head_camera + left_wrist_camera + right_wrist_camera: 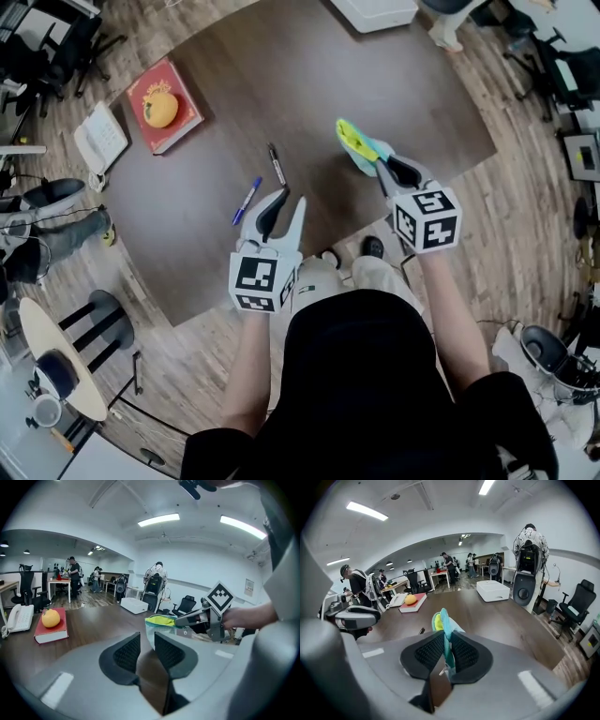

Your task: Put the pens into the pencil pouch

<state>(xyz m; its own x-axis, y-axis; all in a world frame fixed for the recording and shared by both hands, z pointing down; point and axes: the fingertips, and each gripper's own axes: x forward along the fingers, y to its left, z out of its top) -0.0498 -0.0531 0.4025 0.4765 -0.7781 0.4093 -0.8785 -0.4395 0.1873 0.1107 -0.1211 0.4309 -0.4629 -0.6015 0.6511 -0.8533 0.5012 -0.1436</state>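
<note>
Pinching a limp teal-yellow pouch (442,620) — right gripper (446,644), ribbed jaws.

Bright, even light falls from ceiling strips (158,520) high above your left gripper (146,638). The table (93,625) beyond its jaws shows a mild sheen and faint shadows. Your gripper views bulge and darken to black at the rims.

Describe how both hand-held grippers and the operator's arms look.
Both the left hand-held gripper and the right hand-held gripper have light grey bodies, black textured pads and a white cube with black square markers. No cables show. The person wears a black top, forearms uncovered.
</note>
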